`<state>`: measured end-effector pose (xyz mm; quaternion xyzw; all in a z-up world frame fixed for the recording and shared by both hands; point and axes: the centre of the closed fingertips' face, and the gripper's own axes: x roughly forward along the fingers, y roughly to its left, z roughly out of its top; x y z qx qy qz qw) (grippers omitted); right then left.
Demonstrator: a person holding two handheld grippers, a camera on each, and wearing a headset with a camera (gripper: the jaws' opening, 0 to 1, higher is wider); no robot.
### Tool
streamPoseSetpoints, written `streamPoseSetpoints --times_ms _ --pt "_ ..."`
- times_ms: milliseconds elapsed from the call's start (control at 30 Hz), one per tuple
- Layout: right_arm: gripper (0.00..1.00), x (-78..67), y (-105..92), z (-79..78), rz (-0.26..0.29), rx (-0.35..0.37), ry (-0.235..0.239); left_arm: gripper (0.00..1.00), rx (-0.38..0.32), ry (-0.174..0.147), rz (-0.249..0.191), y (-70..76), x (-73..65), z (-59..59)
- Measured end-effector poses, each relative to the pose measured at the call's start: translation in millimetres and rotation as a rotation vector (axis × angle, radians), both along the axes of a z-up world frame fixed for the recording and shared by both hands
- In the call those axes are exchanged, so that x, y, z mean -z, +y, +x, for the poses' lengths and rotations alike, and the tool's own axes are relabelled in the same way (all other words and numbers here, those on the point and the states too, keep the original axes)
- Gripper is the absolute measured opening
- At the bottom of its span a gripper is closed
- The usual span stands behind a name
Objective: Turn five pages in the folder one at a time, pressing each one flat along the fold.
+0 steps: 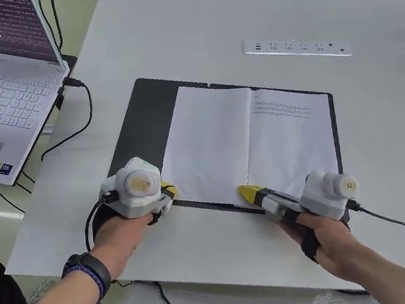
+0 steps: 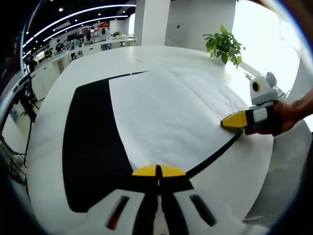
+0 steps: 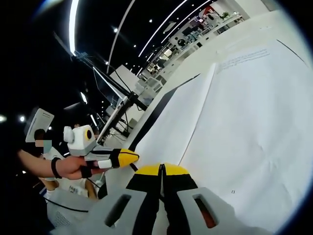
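Observation:
A black folder (image 1: 141,121) lies open on the white table, with a blank white left page (image 1: 209,144) and a right page (image 1: 292,142) that has a few lines of print at its top. My left gripper (image 1: 168,191) is shut, its yellow tips at the near left corner of the left page, over the black cover (image 2: 88,147). My right gripper (image 1: 248,192) is shut too, its tips resting at the near end of the fold (image 3: 195,122). Each gripper appears in the other's view: the right gripper (image 2: 234,120), the left gripper (image 3: 124,157).
An open laptop (image 1: 10,82) with cables stands at the far left of the table (image 1: 180,28). A white power strip (image 1: 297,47) lies beyond the folder. The table's near edge runs just under my hands. A potted plant (image 2: 224,44) stands far off.

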<state>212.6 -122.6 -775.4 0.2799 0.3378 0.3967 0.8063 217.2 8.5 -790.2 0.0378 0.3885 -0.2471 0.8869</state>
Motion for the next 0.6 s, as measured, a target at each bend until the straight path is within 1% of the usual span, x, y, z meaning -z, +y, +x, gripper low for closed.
streamPoseSetpoints --times_ms 167,233,333,433,533,567,600 --pt "0.0 2.8 -1.1 -3.9 -0.028 -0.017 0.004 0.0 0.008 0.002 0.005 -0.2 0.0 -0.2" --pt "0.0 3.3 -1.7 -4.8 -0.031 0.001 0.021 0.0 0.01 0.002 0.007 -0.3 -0.1 -0.2" --pt "0.0 4.1 -1.7 -4.6 -0.044 0.019 0.015 0.0 0.007 0.006 0.005 -0.6 -0.2 -0.3" --pt "0.0 3.6 -1.9 -4.5 -0.046 0.036 0.022 0.0 0.004 0.009 0.013 -0.9 0.2 0.2" --pt "0.0 3.3 -0.7 -3.9 -0.079 0.035 0.039 0.0 0.026 0.009 0.033 -1.6 0.5 0.0" --pt "0.0 2.7 -0.4 -4.4 -0.091 0.029 0.034 0.0 0.036 0.011 0.037 -1.6 0.5 -0.1" --pt "0.0 2.1 -0.5 -5.7 -0.106 0.022 0.015 0.0 0.043 0.015 0.037 -1.6 0.4 0.0"
